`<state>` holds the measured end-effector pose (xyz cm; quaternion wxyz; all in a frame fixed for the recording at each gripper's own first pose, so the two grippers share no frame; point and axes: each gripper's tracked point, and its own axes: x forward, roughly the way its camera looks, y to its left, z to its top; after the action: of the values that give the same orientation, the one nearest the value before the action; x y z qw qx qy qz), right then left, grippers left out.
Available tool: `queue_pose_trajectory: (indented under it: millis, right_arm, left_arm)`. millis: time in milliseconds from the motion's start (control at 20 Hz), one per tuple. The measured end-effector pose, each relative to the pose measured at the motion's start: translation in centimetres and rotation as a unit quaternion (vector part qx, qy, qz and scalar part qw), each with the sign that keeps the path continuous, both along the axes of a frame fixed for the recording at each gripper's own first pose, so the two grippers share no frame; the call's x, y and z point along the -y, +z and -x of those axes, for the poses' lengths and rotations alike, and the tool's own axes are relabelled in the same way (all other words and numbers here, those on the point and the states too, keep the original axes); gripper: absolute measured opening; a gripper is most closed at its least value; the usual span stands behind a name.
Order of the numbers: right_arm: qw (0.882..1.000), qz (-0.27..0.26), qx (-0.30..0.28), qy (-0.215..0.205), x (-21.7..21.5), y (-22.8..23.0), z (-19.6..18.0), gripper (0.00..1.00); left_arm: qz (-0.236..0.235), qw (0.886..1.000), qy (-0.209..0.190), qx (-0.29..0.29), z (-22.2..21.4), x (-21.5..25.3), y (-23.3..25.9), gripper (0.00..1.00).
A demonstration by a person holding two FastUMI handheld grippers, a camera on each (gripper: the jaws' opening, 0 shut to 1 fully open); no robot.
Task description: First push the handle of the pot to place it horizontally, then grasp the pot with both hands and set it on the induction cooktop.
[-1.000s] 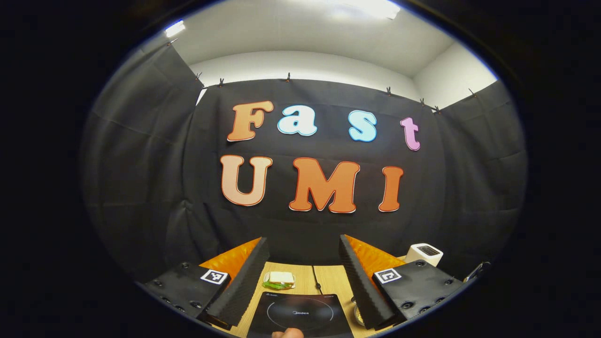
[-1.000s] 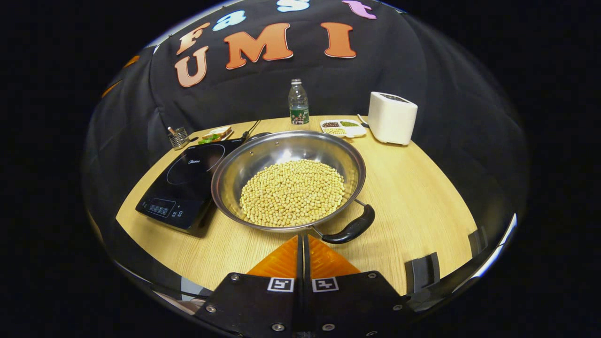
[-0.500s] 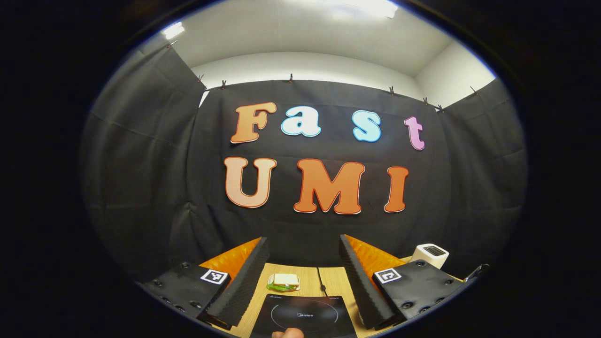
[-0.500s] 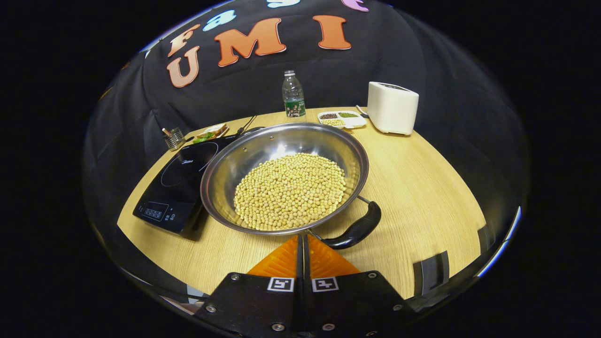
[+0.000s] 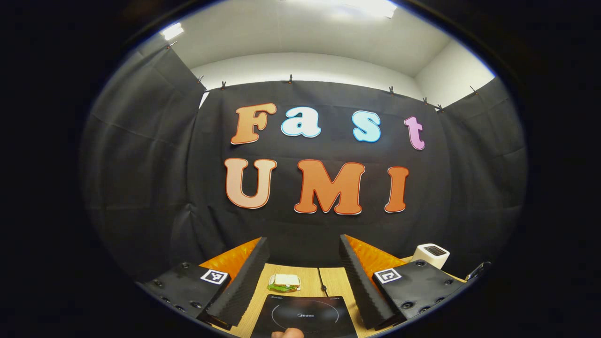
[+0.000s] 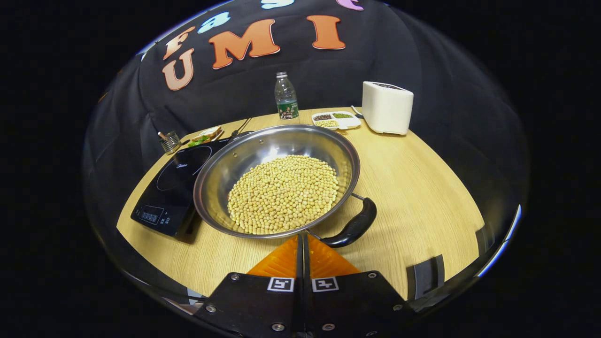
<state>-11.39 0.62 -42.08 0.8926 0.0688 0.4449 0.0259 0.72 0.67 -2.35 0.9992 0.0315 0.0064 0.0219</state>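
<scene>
The right gripper [image 6: 303, 244], fingers pressed together for pushing, is pointing at the bean-filled steel pot's [image 6: 277, 180] black handle [image 6: 352, 228]; the left gripper [image 5: 303, 277] is hovering with fingers apart over the black induction cooktop [image 5: 303, 317].

On the wooden worktop [image 6: 413, 188] stand a white toaster [image 6: 387, 107], a water bottle [image 6: 285, 96], a divided snack tray [image 6: 336, 120], a sandwich [image 6: 203, 136] and a wire holder [image 6: 168, 141].

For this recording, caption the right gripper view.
Shut right gripper faces a bean-filled pot beside the induction cooktop.
</scene>
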Motion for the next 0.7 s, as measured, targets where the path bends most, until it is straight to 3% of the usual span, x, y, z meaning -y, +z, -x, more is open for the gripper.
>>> queue_pose_trajectory:
  millis: [700]
  right_arm:
    - [0.999,0.008,0.000,-0.035,3.0,-0.5,-1.5,0.00]
  left_arm:
    - [-0.002,1.000,-0.001,-0.009,-0.9,0.7,-0.7,0.99]
